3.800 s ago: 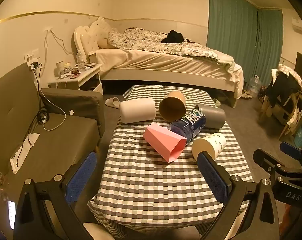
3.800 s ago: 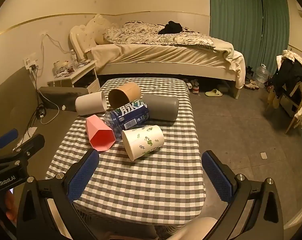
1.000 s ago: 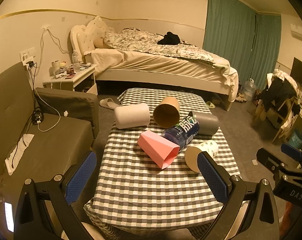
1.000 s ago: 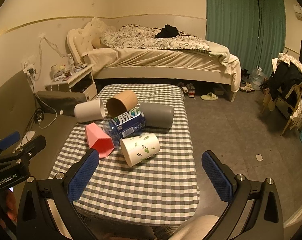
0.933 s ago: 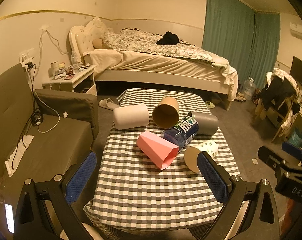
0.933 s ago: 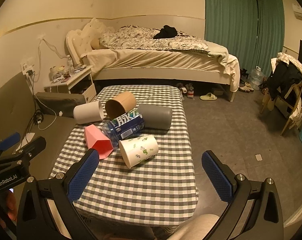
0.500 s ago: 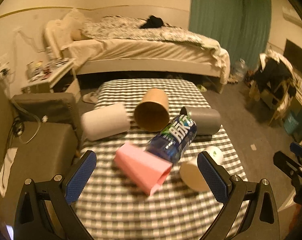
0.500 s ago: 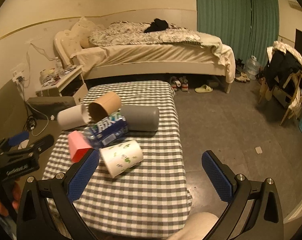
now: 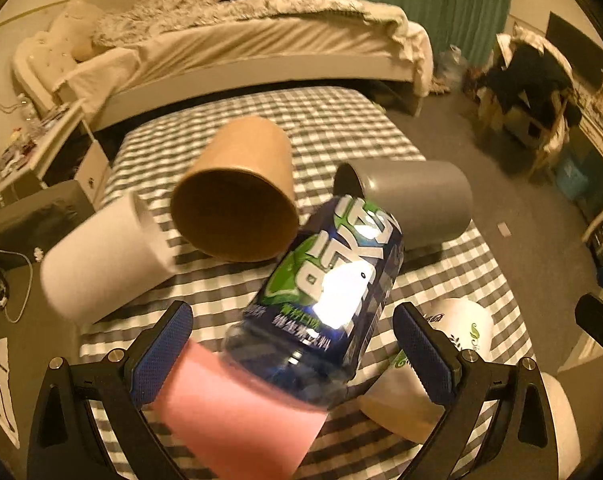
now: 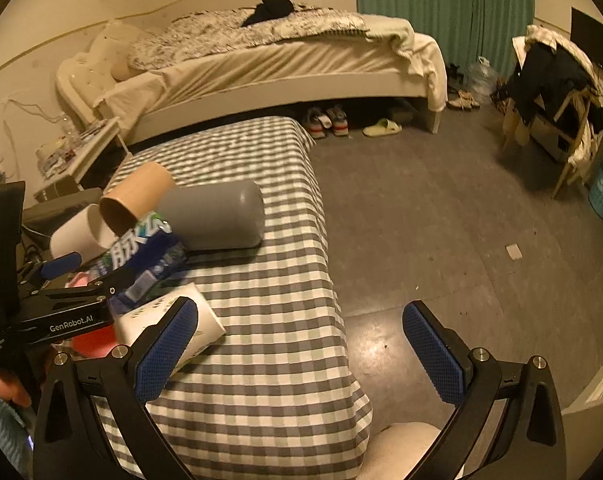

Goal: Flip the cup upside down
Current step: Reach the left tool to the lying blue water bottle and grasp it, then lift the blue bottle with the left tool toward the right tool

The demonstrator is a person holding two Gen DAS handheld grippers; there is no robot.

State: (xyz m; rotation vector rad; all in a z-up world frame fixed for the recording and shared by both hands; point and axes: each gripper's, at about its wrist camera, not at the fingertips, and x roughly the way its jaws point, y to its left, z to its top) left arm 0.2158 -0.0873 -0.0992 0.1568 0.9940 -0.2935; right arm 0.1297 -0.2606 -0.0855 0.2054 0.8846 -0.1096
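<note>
Several cups lie on their sides on the checkered table (image 9: 341, 120). In the left wrist view my left gripper (image 9: 291, 350) is open, close over the blurred pink cup (image 9: 237, 412) and the blue bottle (image 9: 333, 280), both between its fingers. Beyond them lie a brown cup (image 9: 237, 196), a white cup (image 9: 101, 256) and a grey cup (image 9: 413, 200). A leaf-printed cup (image 9: 457, 344) sits by the right finger. My right gripper (image 10: 299, 350) is open and holds nothing, over the table's right edge, with the leaf-printed cup (image 10: 169, 320) at its left finger.
A bed (image 10: 281, 64) stands behind the table, with a bedside table (image 10: 81, 148) to the left. Shoes (image 10: 329, 120) lie on the grey floor. A chair piled with clothes (image 10: 553, 76) is at the right. A hand (image 10: 5, 380) holds the left tool.
Both grippers have moved forward to the table. The left one has come in close over the pink cup and bottle. The right one has swung toward the table's right edge. Nothing is gripped.
</note>
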